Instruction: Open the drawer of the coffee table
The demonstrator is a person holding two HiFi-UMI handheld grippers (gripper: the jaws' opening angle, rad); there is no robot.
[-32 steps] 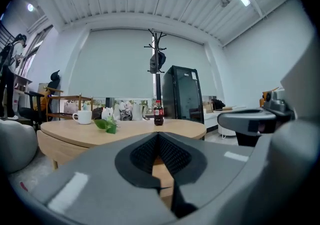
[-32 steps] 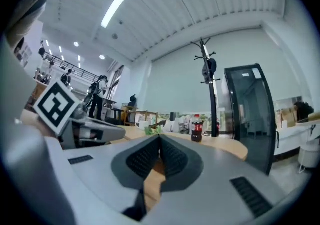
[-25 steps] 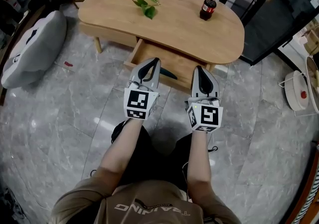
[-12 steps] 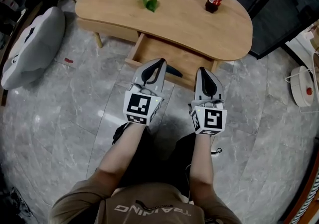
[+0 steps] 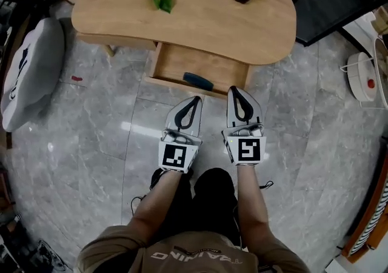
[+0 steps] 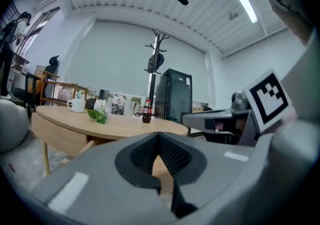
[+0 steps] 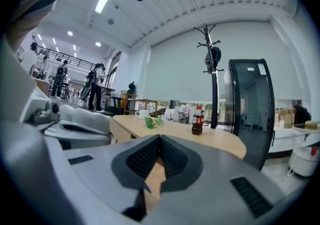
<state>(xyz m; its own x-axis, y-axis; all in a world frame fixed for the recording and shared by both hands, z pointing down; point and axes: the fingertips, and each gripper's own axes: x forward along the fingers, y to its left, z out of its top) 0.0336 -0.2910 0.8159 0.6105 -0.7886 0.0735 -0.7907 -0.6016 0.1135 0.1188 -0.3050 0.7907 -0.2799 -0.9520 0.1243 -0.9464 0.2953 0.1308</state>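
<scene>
Left tool, right tool: both closed, empty (tips near open drawer).

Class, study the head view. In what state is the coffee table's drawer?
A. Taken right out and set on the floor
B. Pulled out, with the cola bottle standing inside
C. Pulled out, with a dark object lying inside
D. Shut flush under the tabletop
C: the drawer juts out from under the coffee table toward the person, and a dark object lies on its wooden bottom.
</scene>
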